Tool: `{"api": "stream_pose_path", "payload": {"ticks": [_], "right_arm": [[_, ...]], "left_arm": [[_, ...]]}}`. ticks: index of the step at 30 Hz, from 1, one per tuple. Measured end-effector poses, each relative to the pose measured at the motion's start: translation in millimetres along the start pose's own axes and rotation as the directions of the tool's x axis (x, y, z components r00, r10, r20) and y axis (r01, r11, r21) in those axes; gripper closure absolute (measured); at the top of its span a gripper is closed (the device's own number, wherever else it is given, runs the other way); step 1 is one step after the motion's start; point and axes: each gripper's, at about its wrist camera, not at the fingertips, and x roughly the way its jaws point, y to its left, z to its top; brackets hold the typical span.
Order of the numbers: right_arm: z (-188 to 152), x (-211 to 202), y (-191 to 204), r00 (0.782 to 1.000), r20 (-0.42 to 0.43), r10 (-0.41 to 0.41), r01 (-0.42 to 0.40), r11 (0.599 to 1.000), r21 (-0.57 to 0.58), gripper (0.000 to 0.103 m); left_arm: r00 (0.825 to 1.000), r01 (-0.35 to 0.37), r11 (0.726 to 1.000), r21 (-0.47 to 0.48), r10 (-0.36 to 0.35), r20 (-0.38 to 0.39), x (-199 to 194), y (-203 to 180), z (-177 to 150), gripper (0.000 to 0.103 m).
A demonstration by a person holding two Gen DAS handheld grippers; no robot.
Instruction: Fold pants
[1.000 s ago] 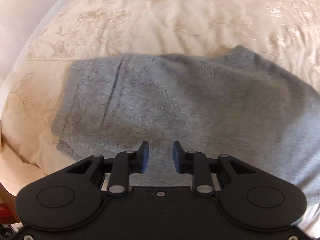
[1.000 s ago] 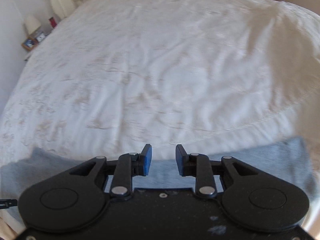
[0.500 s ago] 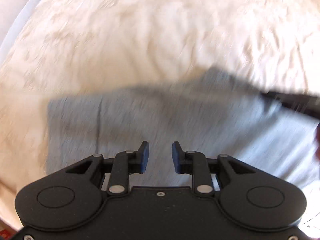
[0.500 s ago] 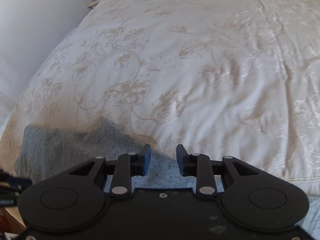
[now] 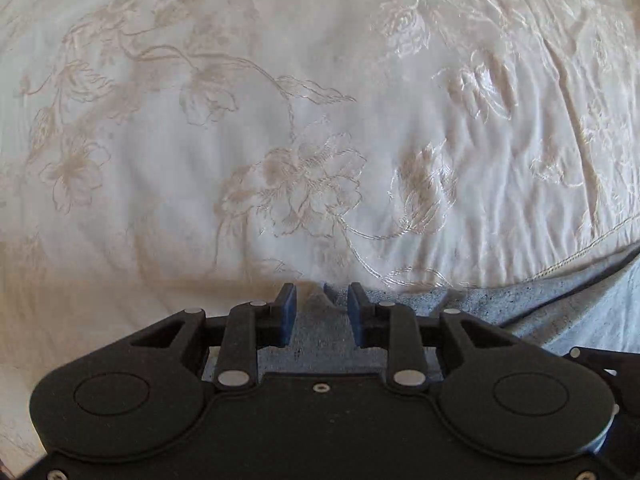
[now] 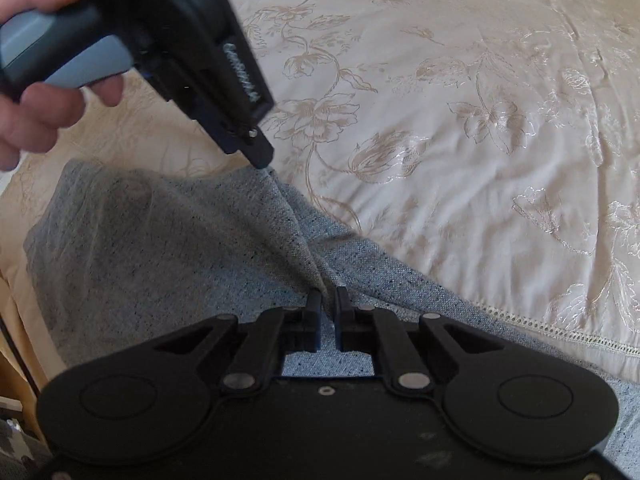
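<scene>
The grey pants (image 6: 160, 248) lie at the near edge of the bed. My right gripper (image 6: 329, 300) is shut on a pinched ridge of the grey fabric along its far edge. My left gripper (image 5: 322, 300) stands open over a far corner of the pants (image 5: 320, 332), with a small peak of cloth between its blue pads (image 5: 287, 312). In the right wrist view the left gripper (image 6: 256, 152) comes down from the upper left and its tip touches the fabric's far edge. The rest of the pants is hidden under the gripper bodies.
The cream bedspread (image 5: 300, 140) with embroidered flowers stretches away beyond the pants, and it also fills the right wrist view (image 6: 460, 120). Its stitched hem (image 6: 540, 328) runs beside the pants on the right. The bed's left edge (image 6: 12, 280) drops off beside the fabric.
Both grippers have come down to the far edge of the pants. The right gripper's jaws have closed on the fabric. The left gripper now has a corner between its open pads.
</scene>
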Motion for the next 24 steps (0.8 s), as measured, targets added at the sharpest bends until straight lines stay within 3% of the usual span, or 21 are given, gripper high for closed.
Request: {"api": "stream_pose_path", "payload": {"ticks": [5,8,9,10,15,20,24], "right_arm": [[-8,-1,5,1.000,-0.004,0.000,0.000,1.000,-0.001,0.095],[-7,-3,3,1.000,-0.001,0.001,-0.001,1.000,0.011,0.095],[-7,-3,3,1.000,-0.002,0.002,-0.002,1.000,0.011,0.095],[-7,-3,3,1.000,0.000,0.000,0.000,1.000,0.011,0.095],[-6,-6,1,1.000,0.013,-0.010,0.010,1.000,0.026,0.095],[-3,-6,-4,0.997,0.033,-0.068,0.066,0.996,0.061,0.092],[-1,-24,3,0.974,0.163,-0.156,0.151,0.988,0.041,0.087]], "left_arm": [[0.996,-0.052,0.996,0.070,0.057,-0.075,23,-12,11,0.064],[0.989,-0.048,0.993,0.107,0.063,-0.134,39,-17,14,0.064],[0.987,-0.051,0.992,0.111,0.067,-0.148,43,-18,13,0.069],[0.987,-0.051,0.994,0.095,0.065,-0.146,45,-17,14,0.084],[1.000,0.009,0.991,-0.134,-0.012,-0.026,33,17,15,0.091],[0.999,-0.016,0.993,-0.120,0.020,0.030,34,12,6,0.094],[0.998,-0.044,0.994,-0.096,0.048,0.042,38,3,16,0.102]]}}
